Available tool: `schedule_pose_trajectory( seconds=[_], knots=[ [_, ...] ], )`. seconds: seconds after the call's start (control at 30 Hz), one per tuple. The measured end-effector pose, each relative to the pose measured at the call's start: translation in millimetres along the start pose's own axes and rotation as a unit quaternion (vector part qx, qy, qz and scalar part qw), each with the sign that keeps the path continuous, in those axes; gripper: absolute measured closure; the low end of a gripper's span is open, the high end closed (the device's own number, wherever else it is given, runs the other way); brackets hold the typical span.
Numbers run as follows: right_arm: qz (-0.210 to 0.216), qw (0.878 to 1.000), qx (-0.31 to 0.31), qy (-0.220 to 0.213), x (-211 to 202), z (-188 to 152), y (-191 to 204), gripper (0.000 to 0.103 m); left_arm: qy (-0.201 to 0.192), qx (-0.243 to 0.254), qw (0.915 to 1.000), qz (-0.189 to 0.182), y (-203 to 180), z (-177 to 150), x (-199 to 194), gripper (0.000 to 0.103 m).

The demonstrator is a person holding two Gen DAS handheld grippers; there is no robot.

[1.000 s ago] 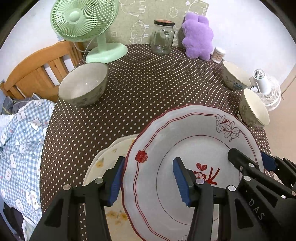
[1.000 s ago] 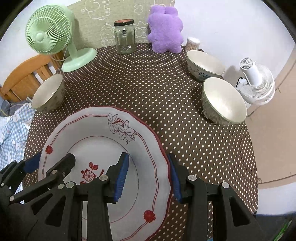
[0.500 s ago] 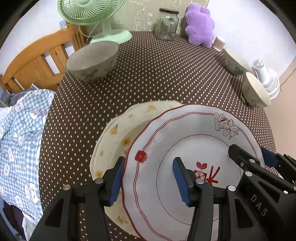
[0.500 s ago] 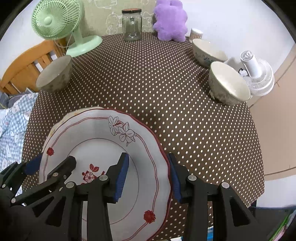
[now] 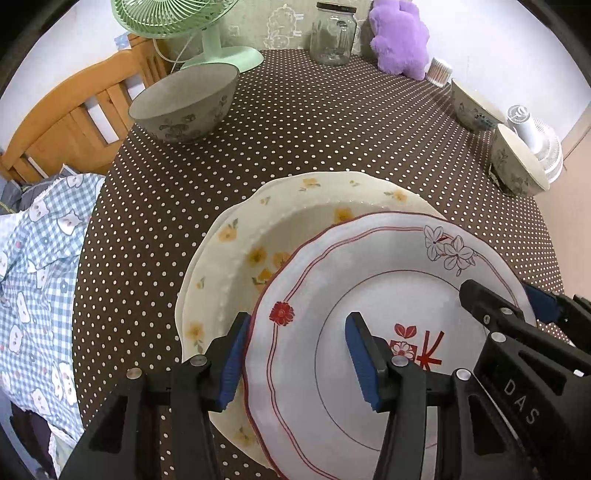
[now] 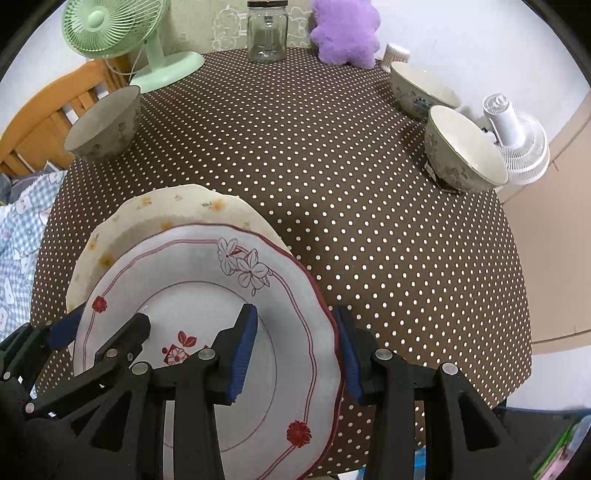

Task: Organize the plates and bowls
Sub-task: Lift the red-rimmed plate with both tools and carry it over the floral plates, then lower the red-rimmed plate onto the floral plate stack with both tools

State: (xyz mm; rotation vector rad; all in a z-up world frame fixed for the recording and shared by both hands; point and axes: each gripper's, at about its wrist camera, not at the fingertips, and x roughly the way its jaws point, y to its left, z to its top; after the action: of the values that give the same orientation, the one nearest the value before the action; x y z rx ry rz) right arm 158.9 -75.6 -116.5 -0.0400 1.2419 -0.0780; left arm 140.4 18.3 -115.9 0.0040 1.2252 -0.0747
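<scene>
A white plate with a red rim line and flower prints (image 5: 388, 295) (image 6: 192, 295) is held from both sides. My left gripper (image 5: 298, 360) is shut on its left rim. The right gripper (image 6: 295, 349) is shut on the right rim. Each gripper also shows in the other's view, the right gripper (image 5: 517, 310) and the left gripper (image 6: 92, 332). Just below lies a cream plate with yellow flowers (image 5: 266, 229) (image 6: 173, 206), partly covered. A grey bowl (image 5: 184, 107) (image 6: 103, 125) stands at the far left. Two cream bowls (image 6: 421, 88) (image 6: 461, 147) stand at the right edge.
The round table (image 6: 314, 166) has a brown dotted cloth. At the back stand a green fan (image 6: 110, 33), a glass jar (image 6: 266, 33), a purple plush (image 6: 345, 33) and a small container (image 6: 395, 53). A white fan (image 6: 517, 140) is off the right edge; a wooden chair (image 5: 66, 122) and checked cloth (image 5: 37, 277) on the left.
Both grippers have come down with the red-rimmed plate toward the table. Far more of the cream plate beneath now shows beyond its far edge.
</scene>
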Motion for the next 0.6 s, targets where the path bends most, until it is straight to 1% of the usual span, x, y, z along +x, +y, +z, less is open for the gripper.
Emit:
schedule_pose_trajectory(
  seconds=[0.13,0.27,0.37,0.47,0.6],
  knots=[
    [-0.003,1.000,-0.006,0.004,3.6,2.2,3.3,0.057,-0.007,0.009,0.9998,0.019,-2.8,1.7,1.4,0.050],
    [0.000,1.000,-0.011,0.010,5.8,2.9,2.6,0.057,-0.009,0.012,0.9996,0.022,-2.2,2.8,2.5,0.050],
    [0.019,1.000,-0.006,0.023,5.7,2.8,-1.7,0.057,-0.006,0.010,0.9997,0.023,-1.7,4.2,2.8,0.051],
    [0.031,0.999,0.006,0.039,4.1,-3.6,-8.4,0.057,-0.003,0.029,0.9990,0.034,-5.7,2.7,2.7,0.051],
    [0.032,0.999,0.014,0.042,-6.0,-15.3,-16.6,0.057,-0.003,0.041,0.9985,0.036,-7.2,0.1,2.3,0.051]
  ],
)
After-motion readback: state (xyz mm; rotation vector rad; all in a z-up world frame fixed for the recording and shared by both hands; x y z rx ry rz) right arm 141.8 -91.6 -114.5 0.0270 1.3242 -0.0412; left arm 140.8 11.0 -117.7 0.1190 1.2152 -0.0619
